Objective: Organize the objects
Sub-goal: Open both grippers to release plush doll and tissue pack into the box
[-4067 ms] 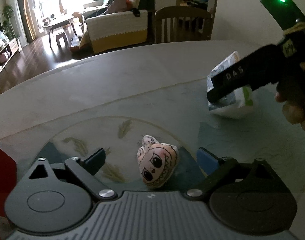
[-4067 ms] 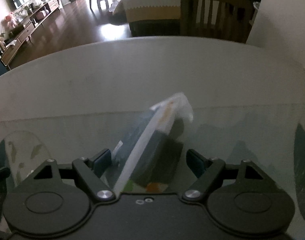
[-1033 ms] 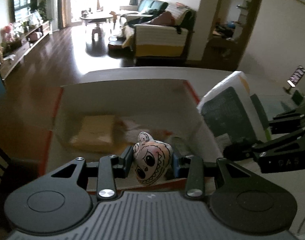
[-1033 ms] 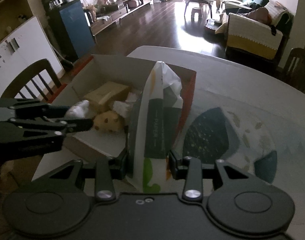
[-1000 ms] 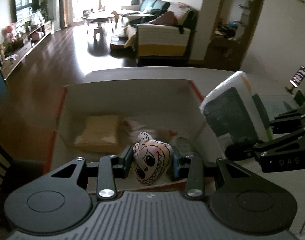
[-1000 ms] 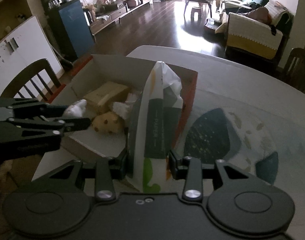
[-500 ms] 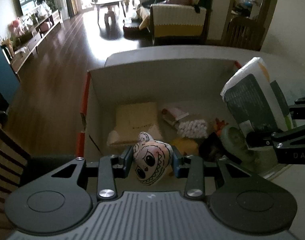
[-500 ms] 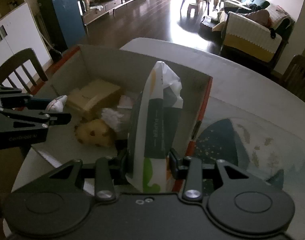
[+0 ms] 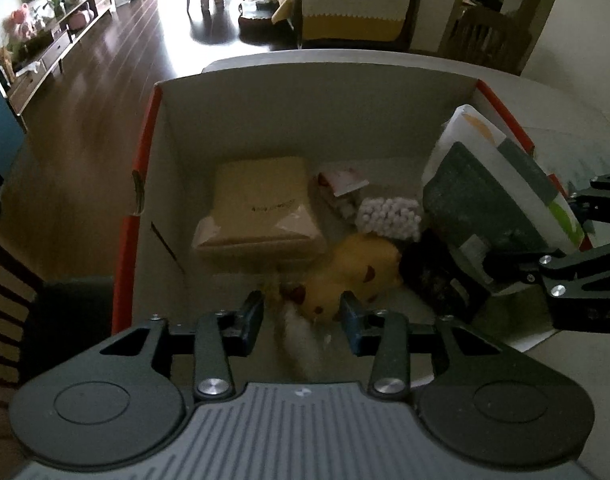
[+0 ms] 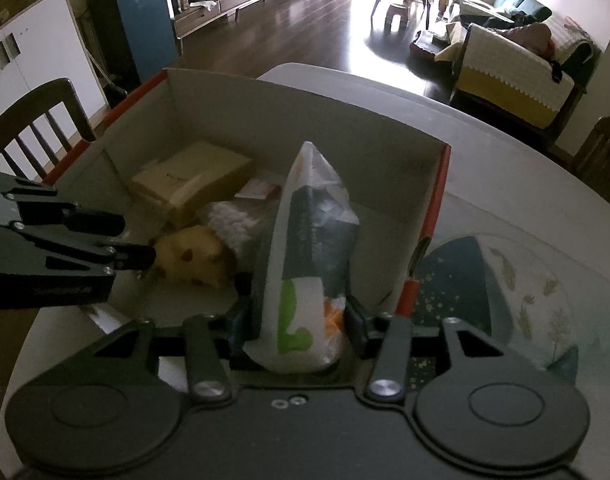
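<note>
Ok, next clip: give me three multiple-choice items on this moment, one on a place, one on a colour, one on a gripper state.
1. Where does the tan carton lie?
A. inside the box, towards its far wall
B. on the table beside the box
C. on the chair

2. What colour is the outer edge of the box?
A. blue
B. red
C. green

3. How do the grippers stand?
A. both open
B. both shut on items
C. left open, right shut on the tissue pack

Key:
1 A: the tan carton lies on the floor of the box.
2 B: its rim shows red.
3 C: the left gripper has its fingers apart; the right gripper clamps the tissue pack.
</note>
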Demonstrator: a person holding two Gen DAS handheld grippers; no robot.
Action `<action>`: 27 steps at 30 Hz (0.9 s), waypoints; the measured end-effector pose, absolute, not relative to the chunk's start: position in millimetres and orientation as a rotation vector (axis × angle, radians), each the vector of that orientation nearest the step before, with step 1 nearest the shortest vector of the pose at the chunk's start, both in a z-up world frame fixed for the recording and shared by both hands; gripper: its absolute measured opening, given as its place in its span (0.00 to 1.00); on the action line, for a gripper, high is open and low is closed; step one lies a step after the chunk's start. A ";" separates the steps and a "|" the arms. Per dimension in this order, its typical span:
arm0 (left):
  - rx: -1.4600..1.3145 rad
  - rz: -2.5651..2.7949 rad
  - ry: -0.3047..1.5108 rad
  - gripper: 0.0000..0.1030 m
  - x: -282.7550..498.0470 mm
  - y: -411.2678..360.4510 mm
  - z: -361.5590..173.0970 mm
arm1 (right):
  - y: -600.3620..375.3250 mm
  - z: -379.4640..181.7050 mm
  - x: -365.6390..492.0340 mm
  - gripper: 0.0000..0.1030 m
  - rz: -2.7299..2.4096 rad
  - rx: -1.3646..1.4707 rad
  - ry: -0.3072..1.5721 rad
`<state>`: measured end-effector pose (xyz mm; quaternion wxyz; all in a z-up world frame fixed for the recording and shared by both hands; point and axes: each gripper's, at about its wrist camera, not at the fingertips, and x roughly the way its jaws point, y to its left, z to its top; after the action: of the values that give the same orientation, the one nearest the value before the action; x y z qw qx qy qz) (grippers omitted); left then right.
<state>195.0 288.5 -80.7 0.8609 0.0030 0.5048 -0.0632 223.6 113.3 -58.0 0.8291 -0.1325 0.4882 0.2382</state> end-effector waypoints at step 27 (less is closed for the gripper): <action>-0.050 -0.156 0.884 0.69 152.0 288.9 -25.1 | 91.6 -4.2 185.2 0.73 0.582 -0.239 0.910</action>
<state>152.0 288.9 -25.1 0.9006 -0.0241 0.4273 -0.0756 185.2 91.6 -4.2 0.8509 -0.1133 0.4323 0.2762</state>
